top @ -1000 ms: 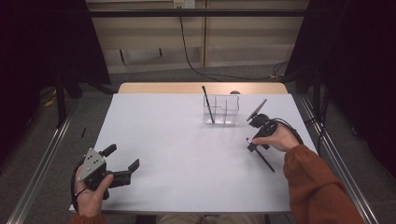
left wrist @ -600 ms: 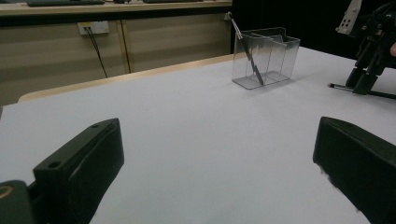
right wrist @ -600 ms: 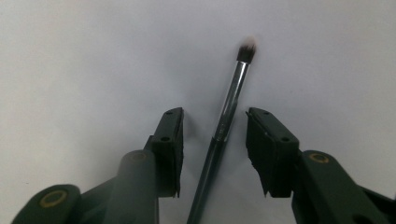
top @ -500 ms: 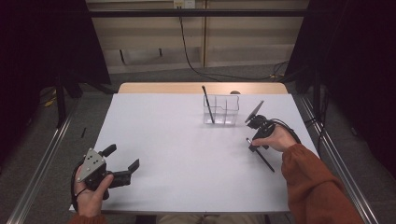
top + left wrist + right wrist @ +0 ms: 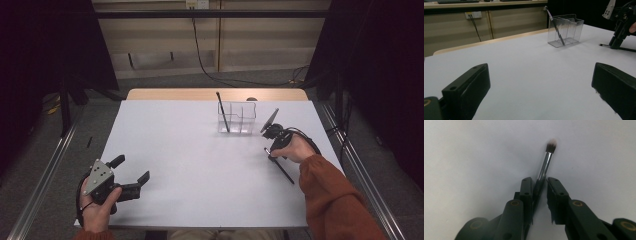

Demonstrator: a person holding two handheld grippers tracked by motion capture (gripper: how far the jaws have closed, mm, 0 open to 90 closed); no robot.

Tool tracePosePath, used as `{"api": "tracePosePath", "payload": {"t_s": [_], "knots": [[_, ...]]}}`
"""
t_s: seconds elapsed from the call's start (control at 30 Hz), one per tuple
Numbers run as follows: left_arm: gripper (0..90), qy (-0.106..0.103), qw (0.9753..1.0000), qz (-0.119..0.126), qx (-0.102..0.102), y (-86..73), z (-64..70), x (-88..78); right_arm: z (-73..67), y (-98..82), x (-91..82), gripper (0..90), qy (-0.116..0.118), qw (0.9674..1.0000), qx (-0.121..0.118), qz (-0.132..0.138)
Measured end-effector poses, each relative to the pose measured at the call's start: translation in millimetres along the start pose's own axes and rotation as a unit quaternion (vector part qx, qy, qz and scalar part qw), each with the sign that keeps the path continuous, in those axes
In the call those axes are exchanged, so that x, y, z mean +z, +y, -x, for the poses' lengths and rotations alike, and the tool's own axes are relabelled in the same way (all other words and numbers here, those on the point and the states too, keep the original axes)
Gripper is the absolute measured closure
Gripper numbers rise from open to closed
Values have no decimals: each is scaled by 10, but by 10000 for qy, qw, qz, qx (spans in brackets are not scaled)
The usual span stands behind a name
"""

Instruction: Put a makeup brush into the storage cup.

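Note:
A thin black makeup brush (image 5: 281, 170) lies on the white table (image 5: 200, 165) at the right. My right gripper (image 5: 269, 152) points down at its far end. In the right gripper view the jaws have just been closing and now pinch the brush (image 5: 546, 161) at its silver ferrule, the pale bristle tip sticking out beyond my right gripper (image 5: 539, 180). A clear organizer (image 5: 237, 118) stands at the back middle with another dark brush (image 5: 223, 112) leaning in its left compartment. My left gripper (image 5: 133, 168) rests at the front left, open, with nothing between its jaws.
The left gripper view looks across bare tabletop to the organizer (image 5: 565, 30), its leaning brush (image 5: 555, 27) and the right gripper (image 5: 618, 41) over the lying brush (image 5: 627, 49). A wooden strip (image 5: 215, 94) edges the table's far side, and metal rails run along both sides.
Both hands have stayed where they were. The right hand has settled slightly over the brush's far end; the left gripper looks the same.

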State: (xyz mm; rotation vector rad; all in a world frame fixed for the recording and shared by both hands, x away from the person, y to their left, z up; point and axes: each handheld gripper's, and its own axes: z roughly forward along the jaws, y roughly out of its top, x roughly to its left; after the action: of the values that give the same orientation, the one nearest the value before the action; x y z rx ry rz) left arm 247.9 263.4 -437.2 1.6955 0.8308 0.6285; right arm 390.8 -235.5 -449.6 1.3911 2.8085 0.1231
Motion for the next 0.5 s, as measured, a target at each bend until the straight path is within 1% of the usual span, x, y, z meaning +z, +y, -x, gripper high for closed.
{"api": "tracePosePath", "payload": {"t_s": [0.03,0.13,0.23,0.4,0.5], "knots": [[19,2,10000,-1,-6,-1,1,2,-4,0,2,796,16,10000,-18,7],[19,-1,10000,2,-14,-1,4,3,-4,0,3,835,40,10000,28,-4],[19,4,10000,-4,-11,-1,2,2,-6,-2,3,841,32,10000,13,-6],[19,1,10000,-3,-22,-2,2,4,-2,-4,1,842,67,9999,97,0],[19,2,10000,-6,-22,-2,1,5,7,-11,-3,842,73,9999,73,14]]}}
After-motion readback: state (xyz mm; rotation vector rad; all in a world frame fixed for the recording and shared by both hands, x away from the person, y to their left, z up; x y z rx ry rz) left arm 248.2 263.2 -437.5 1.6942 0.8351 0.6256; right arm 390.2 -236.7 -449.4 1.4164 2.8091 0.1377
